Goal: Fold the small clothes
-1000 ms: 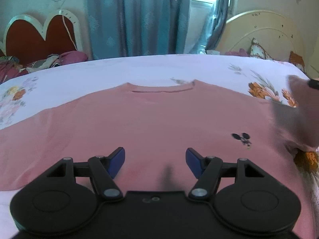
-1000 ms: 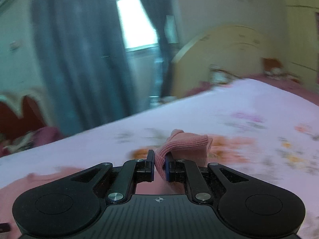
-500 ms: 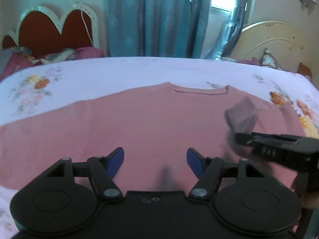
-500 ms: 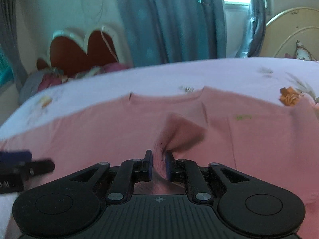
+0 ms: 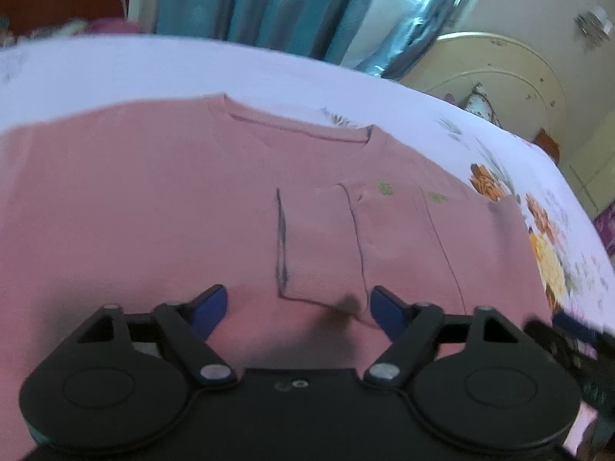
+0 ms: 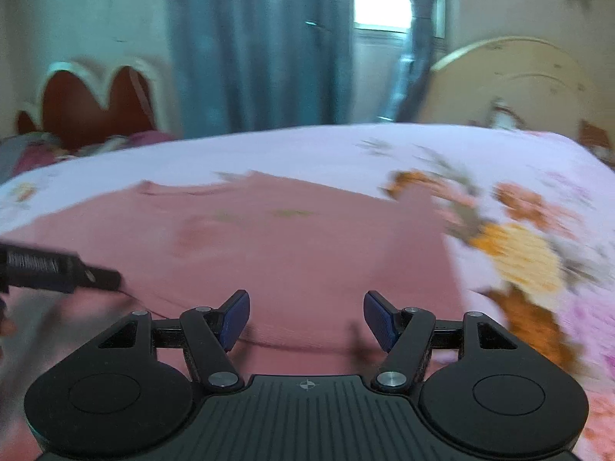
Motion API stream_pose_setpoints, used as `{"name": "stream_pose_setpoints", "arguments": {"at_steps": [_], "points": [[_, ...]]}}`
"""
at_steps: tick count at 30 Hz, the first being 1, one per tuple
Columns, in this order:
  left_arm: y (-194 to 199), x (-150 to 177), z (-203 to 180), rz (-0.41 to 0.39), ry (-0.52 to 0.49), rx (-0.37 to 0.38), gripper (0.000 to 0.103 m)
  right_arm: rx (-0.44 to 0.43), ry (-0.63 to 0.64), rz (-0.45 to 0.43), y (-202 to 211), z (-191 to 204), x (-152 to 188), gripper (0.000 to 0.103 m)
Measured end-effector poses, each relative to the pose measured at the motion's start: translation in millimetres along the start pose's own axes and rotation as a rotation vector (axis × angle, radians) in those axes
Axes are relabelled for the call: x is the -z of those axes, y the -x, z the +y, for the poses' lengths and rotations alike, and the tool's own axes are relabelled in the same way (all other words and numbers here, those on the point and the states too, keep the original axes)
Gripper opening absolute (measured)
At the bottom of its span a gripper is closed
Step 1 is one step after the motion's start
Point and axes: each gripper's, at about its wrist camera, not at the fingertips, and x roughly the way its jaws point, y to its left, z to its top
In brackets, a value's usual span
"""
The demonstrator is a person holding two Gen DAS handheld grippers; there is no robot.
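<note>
Sweater [image 5: 153, 207]: pink knit, flat on the floral bedsheet [image 5: 269, 73], right sleeve folded across the chest.
Left gripper [image 5: 298, 305]: released, empty.
Right gripper [image 6: 306, 319]: jaws just opened, nothing between.

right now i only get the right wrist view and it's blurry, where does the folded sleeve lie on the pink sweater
observer: In the left wrist view the sleeve lies flat across the pink sweater, with its cuff end near mid-chest.
operator: is the left gripper holding anything
observer: No, the left gripper is open above the sweater's lower part, with nothing pinched.
operator: other sleeve folded in too
observer: No sleeve lies over that side. The fabric there is bare and runs off the picture's left edge.
</note>
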Motion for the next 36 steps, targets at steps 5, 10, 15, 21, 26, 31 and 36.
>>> {"name": "stream_pose_setpoints", "arguments": {"at_steps": [5,10,15,21,26,31,36], "points": [[-10,2,-10,-0.031,0.023,0.008,0.037,0.059,-0.066,0.044,-2,-40,16,0.065],[-15,-3,-13,-0.04,0.044,0.065,0.007,0.079,-0.099,0.062,-7,-56,20,0.065],[19,-20,-22,-0.159,0.05,0.139,0.006,0.092,-0.127,0.086,-16,-67,25,0.065],[69,-44,-23,-0.311,0.015,0.167,0.006,0.071,-0.157,0.06,-34,-65,13,0.035],[69,-28,13,-0.309,0.013,0.059,0.006,0.068,-0.165,0.045,-32,-64,11,0.009],[34,4,41,-0.18,0.043,-0.019,0.006,0.084,-0.214,0.068,-28,-73,19,0.007],[27,12,45,-0.143,0.019,-0.09,0.026,0.078,-0.173,0.088,-13,-71,15,0.008]]}}
